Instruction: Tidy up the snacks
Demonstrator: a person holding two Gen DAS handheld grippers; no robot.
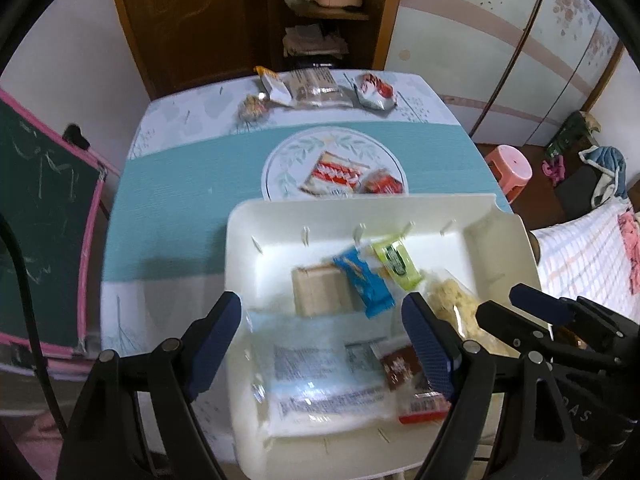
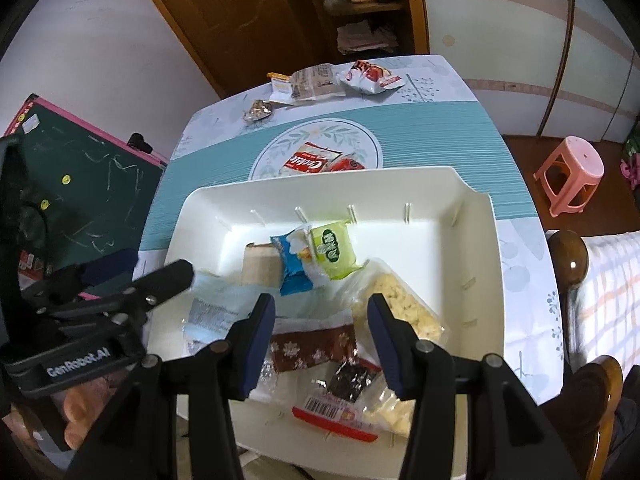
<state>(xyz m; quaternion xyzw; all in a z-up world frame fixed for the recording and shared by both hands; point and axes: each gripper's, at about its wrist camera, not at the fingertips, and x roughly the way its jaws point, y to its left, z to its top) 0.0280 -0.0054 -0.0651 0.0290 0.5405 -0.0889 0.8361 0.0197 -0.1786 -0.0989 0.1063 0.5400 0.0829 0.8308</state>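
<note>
Both claws hover over the white bin (image 2: 472, 216). The left claw (image 1: 322, 344) gapes wide and empty; the right claw (image 2: 322, 340), half-open, grips nothing. The brown packet (image 2: 312, 350) lies right beneath its jaws. Descending carelessly could snag the neighbouring puffed-rice bag (image 2: 404, 308) or crush it.

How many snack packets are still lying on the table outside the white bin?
6: four along the far edge, namely yellow packet, tan packet, red-white bag, small round one; two on the printed circle, Cookie pack and red packet.
</note>
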